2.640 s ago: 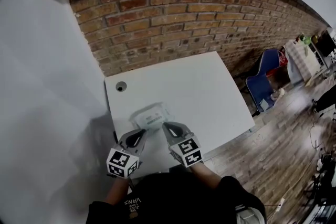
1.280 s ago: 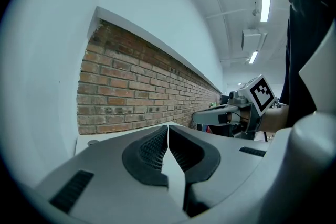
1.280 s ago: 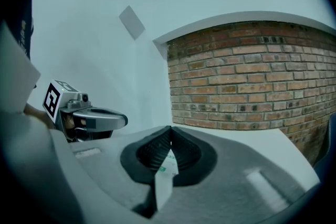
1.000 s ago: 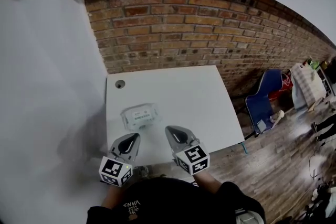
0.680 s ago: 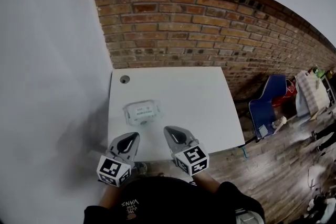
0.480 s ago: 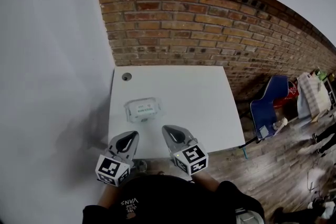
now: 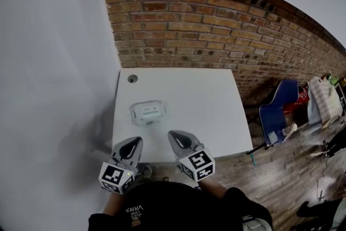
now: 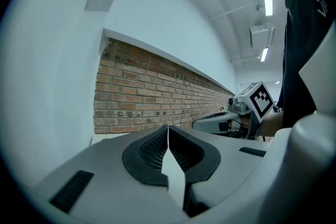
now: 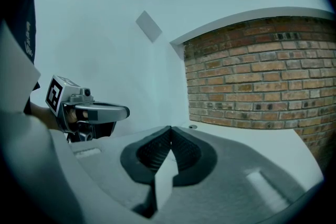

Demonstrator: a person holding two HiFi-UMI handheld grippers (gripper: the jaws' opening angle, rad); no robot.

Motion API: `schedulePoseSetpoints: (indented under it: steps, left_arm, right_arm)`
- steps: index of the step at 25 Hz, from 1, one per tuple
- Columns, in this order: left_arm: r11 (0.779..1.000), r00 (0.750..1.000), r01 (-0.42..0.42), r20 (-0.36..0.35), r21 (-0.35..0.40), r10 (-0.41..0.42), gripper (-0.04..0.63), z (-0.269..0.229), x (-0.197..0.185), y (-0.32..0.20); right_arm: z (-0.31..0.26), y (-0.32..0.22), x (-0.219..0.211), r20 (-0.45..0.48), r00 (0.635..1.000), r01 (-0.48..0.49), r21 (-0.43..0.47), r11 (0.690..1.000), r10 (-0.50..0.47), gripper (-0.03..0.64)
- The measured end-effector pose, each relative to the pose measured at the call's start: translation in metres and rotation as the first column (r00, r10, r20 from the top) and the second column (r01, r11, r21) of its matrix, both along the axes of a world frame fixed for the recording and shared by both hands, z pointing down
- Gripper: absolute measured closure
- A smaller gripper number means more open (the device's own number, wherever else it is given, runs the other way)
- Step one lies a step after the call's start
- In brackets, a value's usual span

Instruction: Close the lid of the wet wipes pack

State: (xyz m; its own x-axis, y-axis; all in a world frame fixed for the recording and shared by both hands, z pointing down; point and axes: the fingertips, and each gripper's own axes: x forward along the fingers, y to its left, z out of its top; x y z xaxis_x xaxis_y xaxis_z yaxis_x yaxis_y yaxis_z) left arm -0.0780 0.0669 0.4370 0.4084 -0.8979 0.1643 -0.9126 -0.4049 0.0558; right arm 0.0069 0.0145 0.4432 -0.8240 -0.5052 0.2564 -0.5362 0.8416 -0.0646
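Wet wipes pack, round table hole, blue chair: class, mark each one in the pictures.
wet wipes pack (image 7: 148, 112): head view, middle of its top face.
round table hole (image 7: 132, 78): head view, centre of the hole, near the table's far left corner.
blue chair (image 7: 274, 116): head view, on its blue shell.

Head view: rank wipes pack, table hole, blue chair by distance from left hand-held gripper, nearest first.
1. wipes pack, just ahead of the left hand-held gripper
2. table hole, far left corner
3. blue chair, on the floor, far right

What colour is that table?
White; the table shows best in the head view.
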Motion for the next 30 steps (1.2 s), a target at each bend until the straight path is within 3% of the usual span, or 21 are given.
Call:
schedulePoseSetpoints:
  steps: [30]
  left_arm:
    - [1.0, 1.0, -0.005, -0.012, 0.013, 0.006, 0.594, -0.0018, 0.0098, 0.001]
  right_arm:
    - [0.0093, -0.0003, 0.0083, -0.008, 1.0, -0.013, -0.017, 1.0, 0.013, 0.62]
